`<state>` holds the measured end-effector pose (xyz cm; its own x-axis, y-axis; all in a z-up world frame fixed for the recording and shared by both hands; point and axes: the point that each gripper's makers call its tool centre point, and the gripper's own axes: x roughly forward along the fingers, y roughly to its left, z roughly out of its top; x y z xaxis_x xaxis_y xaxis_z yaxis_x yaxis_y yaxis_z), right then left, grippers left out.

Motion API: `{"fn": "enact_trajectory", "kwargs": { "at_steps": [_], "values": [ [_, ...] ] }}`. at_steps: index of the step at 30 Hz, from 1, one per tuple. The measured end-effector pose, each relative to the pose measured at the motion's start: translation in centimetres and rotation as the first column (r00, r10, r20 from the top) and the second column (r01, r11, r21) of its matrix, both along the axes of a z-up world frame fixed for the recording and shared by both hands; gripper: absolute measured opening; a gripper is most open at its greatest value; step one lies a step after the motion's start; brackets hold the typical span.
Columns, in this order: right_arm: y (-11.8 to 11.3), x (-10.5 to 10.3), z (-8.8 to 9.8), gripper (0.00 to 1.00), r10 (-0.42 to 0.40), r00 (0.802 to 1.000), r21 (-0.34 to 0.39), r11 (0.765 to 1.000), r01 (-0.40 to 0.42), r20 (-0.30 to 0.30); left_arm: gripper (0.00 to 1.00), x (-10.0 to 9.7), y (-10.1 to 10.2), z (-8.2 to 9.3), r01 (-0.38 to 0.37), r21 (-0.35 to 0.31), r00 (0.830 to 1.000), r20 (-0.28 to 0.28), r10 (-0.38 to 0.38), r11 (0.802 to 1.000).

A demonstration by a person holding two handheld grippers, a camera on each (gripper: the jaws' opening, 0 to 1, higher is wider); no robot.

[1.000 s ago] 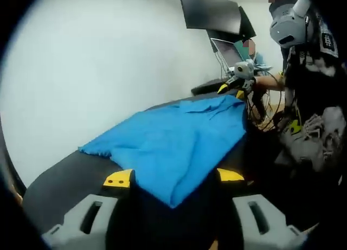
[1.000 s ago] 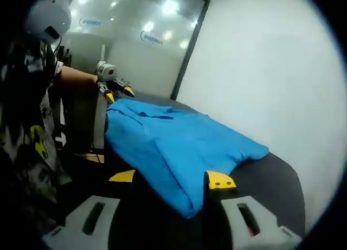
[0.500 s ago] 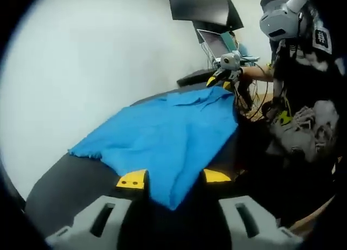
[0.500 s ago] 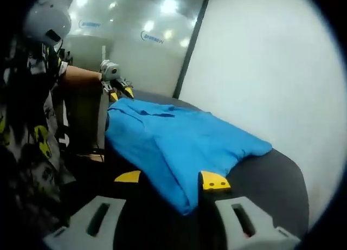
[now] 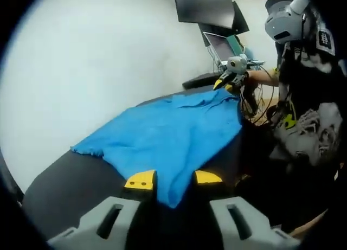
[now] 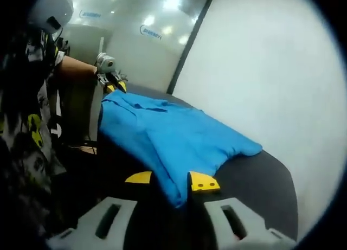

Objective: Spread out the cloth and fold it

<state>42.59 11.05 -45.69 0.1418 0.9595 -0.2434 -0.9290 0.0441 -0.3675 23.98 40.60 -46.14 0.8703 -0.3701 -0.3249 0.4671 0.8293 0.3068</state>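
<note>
A blue cloth (image 5: 168, 133) lies spread on a dark table (image 5: 65, 187), one short sleeve reaching toward the white wall (image 5: 81, 71) at 9 o'clock in the left gripper view. At 6 o'clock there, the left tool (image 5: 172, 178) has its yellow-tipped jaws drawn close on the cloth's near corner, which hangs between them; it also appears at 11 o'clock in the right gripper view, at the far corner. The right tool (image 6: 171, 179) is likewise clamped on the opposite corner, and a person (image 5: 309, 114) stands alongside.

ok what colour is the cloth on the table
Bright blue cloth, plain with no pattern; clearest in the left gripper view.
</note>
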Motion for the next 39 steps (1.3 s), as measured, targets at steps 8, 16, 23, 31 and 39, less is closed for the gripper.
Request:
{"fn": "enact_trajectory", "kwargs": {
  "at_steps": [8,16,23,31,39],
  "values": [
    [0.3,0.1,-0.3,0.05,-0.007,1.0,-0.017,1.0,0.007,-0.007,0.06,0.6,-0.4,-0.3,-0.01,-0.02,1.0,-0.016,0.01,1.0],
    [-0.4,-0.1,0.9,0.02,-0.022,1.0,0.031,0.999,0.023,-0.021,0.05,-0.4,0.0,1.5,-0.059,-0.052,0.998,-0.009,0.059,0.997],
    [-1.0,-0.7,6.2,0.02,-0.074,0.995,0.14,0.988,0.065,0.062,0.05,-1.4,-1.1,6.4,-0.061,-0.041,0.995,0.077,0.064,0.997],
    [-2.5,-1.9,6.7,0.01,-0.091,0.989,0.121,0.99,0.078,0.112,0.05,-2.4,-2.4,7.9,-0.055,-0.02,0.992,0.11,0.057,0.998],
    [-3.8,-3.1,3.7,0.0,-0.104,0.983,0.033,0.994,0.1,0.153,0.05,-4.1,-3.1,3.4,-0.076,-0.009,0.997,0.024,0.076,0.997]
  ]
}}
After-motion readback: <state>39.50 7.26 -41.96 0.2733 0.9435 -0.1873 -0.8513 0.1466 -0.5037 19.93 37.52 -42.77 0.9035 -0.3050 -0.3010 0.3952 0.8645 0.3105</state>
